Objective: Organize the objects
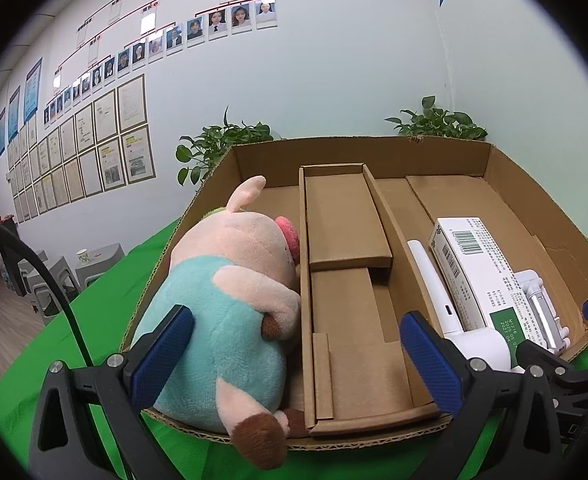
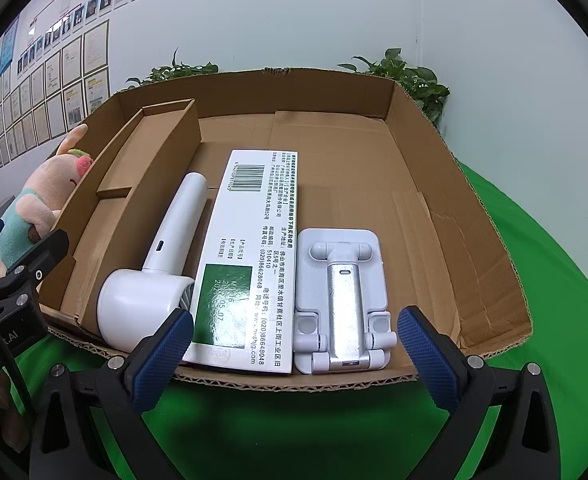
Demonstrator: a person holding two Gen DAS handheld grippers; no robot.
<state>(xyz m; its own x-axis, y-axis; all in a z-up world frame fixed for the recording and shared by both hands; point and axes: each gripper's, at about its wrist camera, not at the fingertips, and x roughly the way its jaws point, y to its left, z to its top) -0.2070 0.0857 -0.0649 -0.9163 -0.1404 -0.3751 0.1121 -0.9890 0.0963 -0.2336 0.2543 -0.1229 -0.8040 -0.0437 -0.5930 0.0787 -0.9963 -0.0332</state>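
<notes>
A shallow cardboard tray (image 1: 378,152) (image 2: 426,128) lies on a green cloth, with a cardboard divider insert (image 1: 346,240) (image 2: 141,168) inside. A pink and teal plush pig (image 1: 229,300) (image 2: 33,204) lies in its left compartment. In the right part lie a white handheld fan (image 2: 165,256) (image 1: 442,296), a white and green medicine box (image 2: 249,256) (image 1: 474,264) and a white folding phone stand (image 2: 342,292) (image 1: 542,312). My left gripper (image 1: 298,356) is open and empty at the tray's near edge, one finger beside the pig. My right gripper (image 2: 294,356) is open and empty before the box and stand.
The green cloth (image 1: 73,340) (image 2: 294,420) covers the table. Two potted plants (image 1: 221,144) (image 1: 438,120) stand behind the tray against a white wall. Grey stools (image 1: 93,260) stand at the far left on the floor.
</notes>
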